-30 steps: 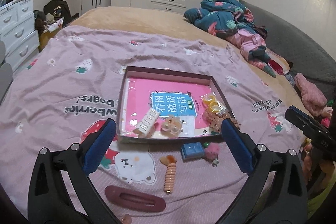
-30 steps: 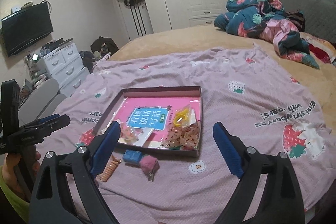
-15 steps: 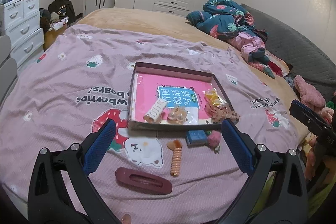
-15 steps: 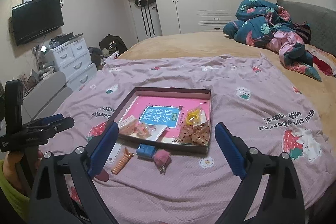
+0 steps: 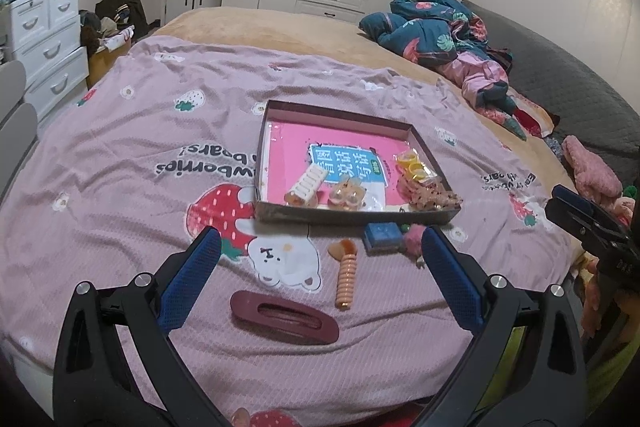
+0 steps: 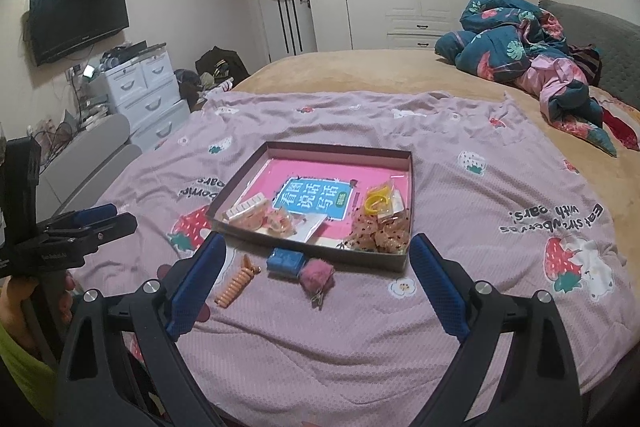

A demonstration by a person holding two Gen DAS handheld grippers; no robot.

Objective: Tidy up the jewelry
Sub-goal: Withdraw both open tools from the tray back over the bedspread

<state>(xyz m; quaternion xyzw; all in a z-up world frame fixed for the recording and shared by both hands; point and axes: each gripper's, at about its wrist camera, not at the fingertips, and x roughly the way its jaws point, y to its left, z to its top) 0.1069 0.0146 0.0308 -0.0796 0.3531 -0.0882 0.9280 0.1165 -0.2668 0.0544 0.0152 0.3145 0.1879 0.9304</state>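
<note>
target: maroon clip (image 5: 285, 315), long axis crosswise, just ahead btwn L gripper (image 5: 316, 275) fingers
nearer: L
R gripper (image 6: 316, 281): spread wide, empty
L: spread wide, empty

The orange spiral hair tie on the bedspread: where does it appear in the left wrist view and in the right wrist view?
Left wrist view: orange spiral hair tie lies low in the middle, between the tongs, just above the dark red hair clip.
Right wrist view: it lies lower left, near the left finger of the tongs.
Shared landmark: the blue box, to its right in both views.
</note>
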